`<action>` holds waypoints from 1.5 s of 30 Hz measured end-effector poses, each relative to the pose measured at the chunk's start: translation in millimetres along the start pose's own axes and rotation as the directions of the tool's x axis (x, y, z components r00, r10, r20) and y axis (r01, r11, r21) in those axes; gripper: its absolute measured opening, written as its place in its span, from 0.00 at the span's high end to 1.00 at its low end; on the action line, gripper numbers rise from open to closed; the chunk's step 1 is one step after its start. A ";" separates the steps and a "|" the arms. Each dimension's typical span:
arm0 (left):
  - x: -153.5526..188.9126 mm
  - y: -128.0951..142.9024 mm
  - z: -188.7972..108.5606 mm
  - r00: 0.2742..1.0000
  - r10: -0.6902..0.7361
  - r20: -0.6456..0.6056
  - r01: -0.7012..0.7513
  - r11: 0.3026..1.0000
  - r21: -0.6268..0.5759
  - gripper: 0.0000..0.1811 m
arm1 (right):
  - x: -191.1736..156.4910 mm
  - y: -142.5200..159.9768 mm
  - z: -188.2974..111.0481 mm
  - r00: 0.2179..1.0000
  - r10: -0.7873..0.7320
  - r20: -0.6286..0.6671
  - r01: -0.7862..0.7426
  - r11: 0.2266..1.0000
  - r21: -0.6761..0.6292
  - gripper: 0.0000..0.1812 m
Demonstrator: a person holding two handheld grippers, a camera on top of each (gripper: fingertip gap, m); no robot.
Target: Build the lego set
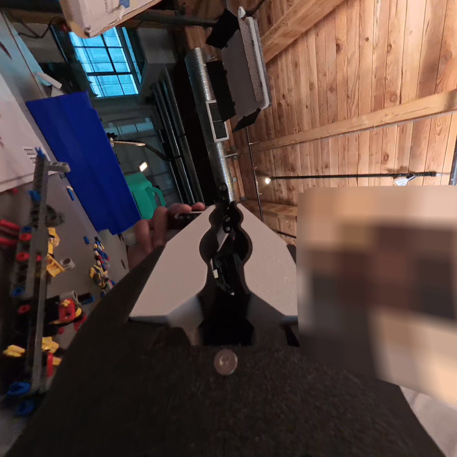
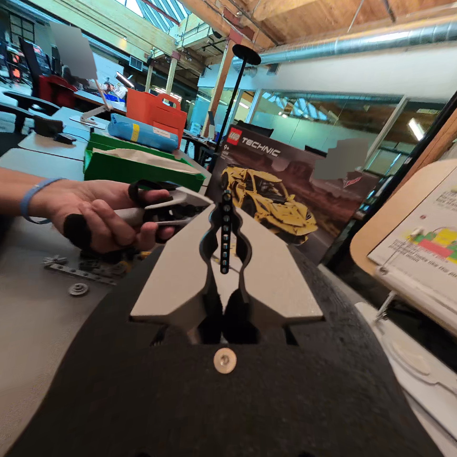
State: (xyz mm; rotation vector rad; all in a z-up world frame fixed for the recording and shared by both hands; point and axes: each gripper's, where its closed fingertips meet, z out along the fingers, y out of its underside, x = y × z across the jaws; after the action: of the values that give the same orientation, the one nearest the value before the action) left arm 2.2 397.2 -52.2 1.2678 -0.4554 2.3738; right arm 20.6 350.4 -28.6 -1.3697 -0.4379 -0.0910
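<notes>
My right gripper (image 2: 225,217) is shut on a thin black lego beam (image 2: 225,235) with a row of holes, which stands upright along its fingers and pokes past the tips. A hand (image 2: 99,215) brings my left gripper (image 2: 195,210) in from the left; its tips are hidden behind my right finger. In the left wrist view my left gripper (image 1: 225,206) has its jaws close together around the far end of the black beam (image 1: 226,218). A long grey lego assembly (image 1: 37,247) with red and blue pins lies on the table at the left.
Loose yellow, blue and red pieces (image 1: 99,262) are scattered on the grey table. A grey beam (image 2: 81,272) and a gear (image 2: 78,289) lie near the hand. The set's box (image 2: 284,197) stands behind, an instruction booklet (image 2: 420,235) at the right, a green box (image 2: 138,165) at the back. The tips of one gripper are about 6 centimetres away from the tips of the other. The gear (image 2: 78,289) is about 20 centimetres from both grippers' fingertips.
</notes>
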 end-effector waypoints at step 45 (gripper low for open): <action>-2.3 225.5 -176.3 0.375 0.468 0.800 0.750 0.354 -0.559 0.98 | -32.0 71.2 4.0 0.983 0.032 0.183 0.033 0.939 -0.341 0.97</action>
State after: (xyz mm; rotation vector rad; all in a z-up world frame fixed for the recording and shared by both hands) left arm -233.4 284.0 -168.8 1.6539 -1.6136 0.4068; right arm 12.7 363.1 -105.3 -1.7309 -0.5992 -0.0406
